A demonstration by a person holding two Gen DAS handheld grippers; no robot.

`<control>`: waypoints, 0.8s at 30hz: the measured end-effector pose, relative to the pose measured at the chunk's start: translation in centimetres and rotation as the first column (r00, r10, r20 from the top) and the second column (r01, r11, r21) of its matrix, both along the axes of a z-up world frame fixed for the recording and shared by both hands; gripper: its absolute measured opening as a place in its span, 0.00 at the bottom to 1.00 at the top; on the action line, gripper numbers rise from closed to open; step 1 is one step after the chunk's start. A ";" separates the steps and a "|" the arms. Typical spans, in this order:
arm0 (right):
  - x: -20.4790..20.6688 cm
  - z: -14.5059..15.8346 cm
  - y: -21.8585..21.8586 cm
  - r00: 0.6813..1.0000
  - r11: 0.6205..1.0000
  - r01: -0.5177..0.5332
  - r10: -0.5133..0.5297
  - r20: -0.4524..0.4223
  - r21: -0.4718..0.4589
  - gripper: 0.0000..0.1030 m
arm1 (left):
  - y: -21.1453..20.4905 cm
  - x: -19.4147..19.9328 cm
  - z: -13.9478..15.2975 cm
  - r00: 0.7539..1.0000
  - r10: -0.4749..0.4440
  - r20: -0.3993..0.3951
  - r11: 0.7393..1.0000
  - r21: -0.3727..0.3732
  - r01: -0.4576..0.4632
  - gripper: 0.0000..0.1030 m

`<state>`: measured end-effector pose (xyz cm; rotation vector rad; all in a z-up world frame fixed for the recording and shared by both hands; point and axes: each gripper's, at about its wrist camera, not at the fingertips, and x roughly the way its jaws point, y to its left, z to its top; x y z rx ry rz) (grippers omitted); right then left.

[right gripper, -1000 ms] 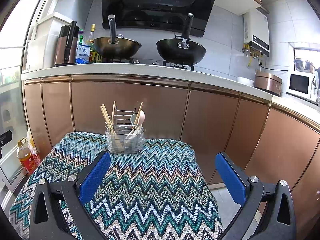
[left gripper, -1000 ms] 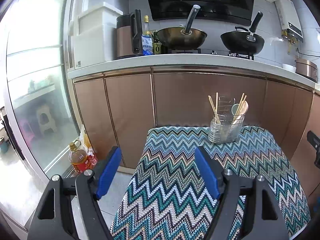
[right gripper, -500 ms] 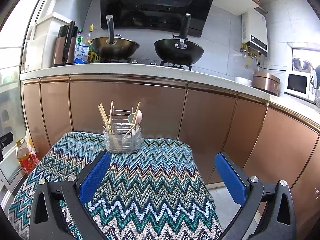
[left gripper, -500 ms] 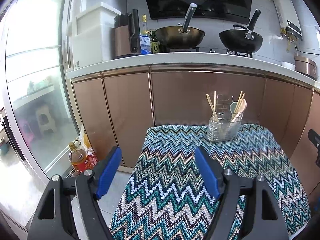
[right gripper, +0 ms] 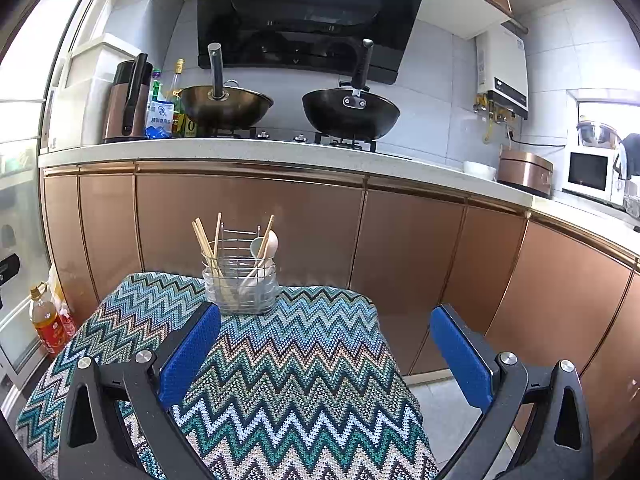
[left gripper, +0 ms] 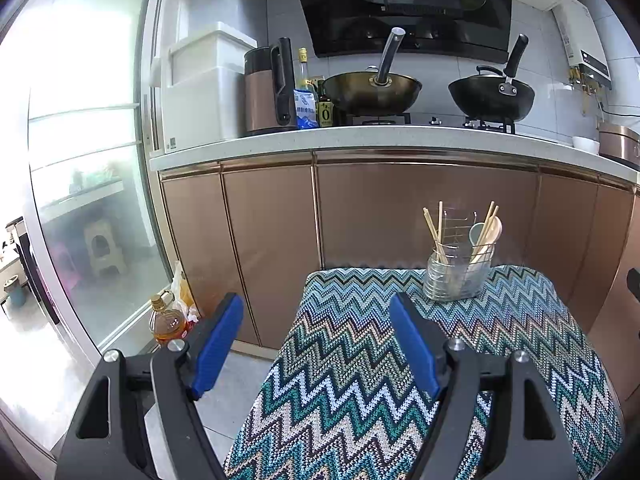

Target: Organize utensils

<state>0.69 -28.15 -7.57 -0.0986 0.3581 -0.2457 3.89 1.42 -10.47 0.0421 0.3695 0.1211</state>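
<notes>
My left gripper (left gripper: 316, 320) sits low in the middle of its view, and its two blue pads (left gripper: 218, 346) are wide apart with nothing between them. My right gripper (right gripper: 326, 332) is low in its view too, and its blue pads (right gripper: 460, 356) are spread even wider, holding nothing. Both hang over a small table with a zigzag cloth (left gripper: 360, 380). The utensil holder (left gripper: 456, 274) stands on the far edge of the cloth, to the right of middle in the left view and just left of middle in the right view (right gripper: 240, 286). It is a see-through cup with a wire rack. Wooden chopsticks (right gripper: 206, 246) stick up on its left side, and a pale spoon (right gripper: 270, 246) leans on its right side. Behind it are brown cabinet doors (right gripper: 248, 220), and two woks (right gripper: 226, 104) sit on the stove near the top of the frame. A bottle of oil (left gripper: 168, 320) stands on the floor at the left.
</notes>
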 end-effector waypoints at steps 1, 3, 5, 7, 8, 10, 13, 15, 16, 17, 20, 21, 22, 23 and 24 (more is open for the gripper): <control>0.0 0.0 0.0 1.000 1.000 0.000 0.000 0.000 0.000 1.00 | 0.0 0.0 0.0 1.000 0.002 -0.001 1.000 0.000 -0.002 0.72; 0.0 0.0 0.0 1.000 1.000 0.000 0.000 0.001 -0.001 1.00 | 0.1 -0.1 0.0 1.000 0.006 0.002 1.000 -0.001 -0.006 0.72; -0.1 0.0 -0.1 1.000 1.000 0.000 0.000 0.001 -0.003 1.00 | 0.2 -0.2 0.1 1.000 0.012 0.007 1.000 0.002 -0.012 0.72; -0.1 0.0 -0.1 1.000 1.000 0.000 0.000 0.001 -0.004 1.00 | 0.3 -0.2 0.1 1.000 0.015 0.010 1.000 0.002 -0.015 0.72; -0.1 0.0 -0.1 1.000 1.000 0.000 0.000 0.001 -0.004 1.00 | 0.3 -0.3 0.2 1.000 0.015 0.010 1.000 0.000 -0.015 0.72; -0.1 0.0 -0.1 1.000 1.000 0.001 -0.001 0.001 -0.004 1.00 | 0.4 -0.3 0.2 1.000 0.015 0.011 1.000 0.001 -0.015 0.72; -0.1 0.0 -0.1 1.000 1.000 0.001 -0.001 0.002 -0.004 1.00 | 0.4 -0.2 0.2 1.000 0.015 0.012 1.000 -0.001 -0.015 0.72; -0.1 0.0 -0.1 1.000 1.000 0.001 -0.001 0.001 -0.003 1.00 | 0.5 -0.2 0.3 1.000 0.017 0.013 1.000 -0.001 -0.017 0.72; -0.1 0.0 -0.1 1.000 1.000 0.000 0.000 0.001 -0.003 1.00 | 0.5 -0.3 0.3 1.000 0.017 0.014 1.000 -0.003 -0.017 0.72; -0.1 0.0 -0.1 1.000 1.000 0.001 -0.001 0.001 -0.004 1.00 | 0.5 -0.3 0.3 1.000 0.017 0.013 1.000 -0.005 -0.017 0.72; -0.1 0.0 -0.1 1.000 1.000 0.000 0.000 0.001 -0.004 1.00 | 0.6 -0.2 0.4 1.000 0.019 0.014 1.000 -0.010 -0.018 0.72; -0.1 0.0 -0.1 1.000 1.000 0.001 -0.001 0.001 -0.004 1.00 | 0.7 -0.2 0.4 1.000 0.019 0.014 1.000 -0.011 -0.018 0.72; -0.1 0.0 -0.1 1.000 1.000 0.001 -0.001 0.001 -0.004 1.00 | 0.7 -0.2 0.4 1.000 0.018 0.014 1.000 -0.011 -0.018 0.72; -0.1 0.0 -0.1 1.000 1.000 0.001 -0.001 0.001 -0.003 1.00 | 0.7 -0.2 0.4 1.000 0.018 0.015 1.000 -0.012 -0.018 0.72; -0.1 0.0 -0.1 1.000 1.000 0.001 -0.001 0.001 -0.003 1.00 | 0.7 -0.2 0.4 1.000 0.018 0.015 1.000 -0.013 -0.018 0.72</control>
